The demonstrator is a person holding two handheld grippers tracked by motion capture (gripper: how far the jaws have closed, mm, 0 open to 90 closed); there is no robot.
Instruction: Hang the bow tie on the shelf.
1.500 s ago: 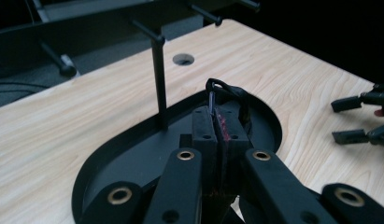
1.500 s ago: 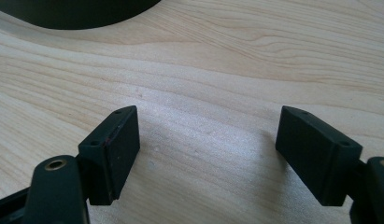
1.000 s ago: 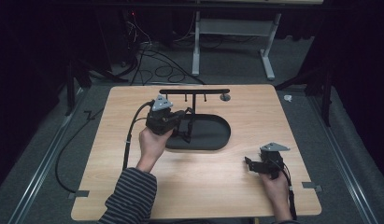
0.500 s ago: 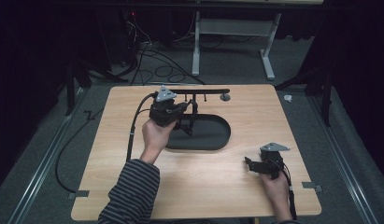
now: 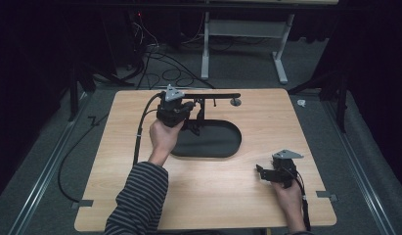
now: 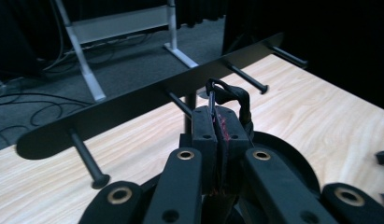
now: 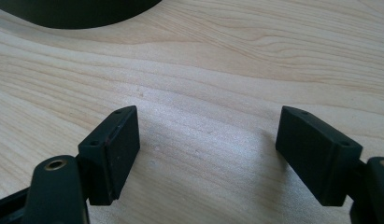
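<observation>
Left gripper [image 6: 216, 140], jaws clenched on a small looped strap [image 6: 231, 95], held just before a peg [image 6: 180, 103] of the rack [image 5: 208, 96]. Judged best: align the loop squarely with the peg before sliding on. Right gripper [image 7: 208, 154], jaws released, rests on the tabletop [image 5: 228, 186].

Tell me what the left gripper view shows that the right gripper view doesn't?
Left gripper view alone: tongs shut on a thin metal ring with a black strap, held up near a black rack with pegs.

Right gripper view alone: tongs standing wide open with nothing between them, low over bare wood.

Both: the wooden table and part of the dark oval base.
</observation>
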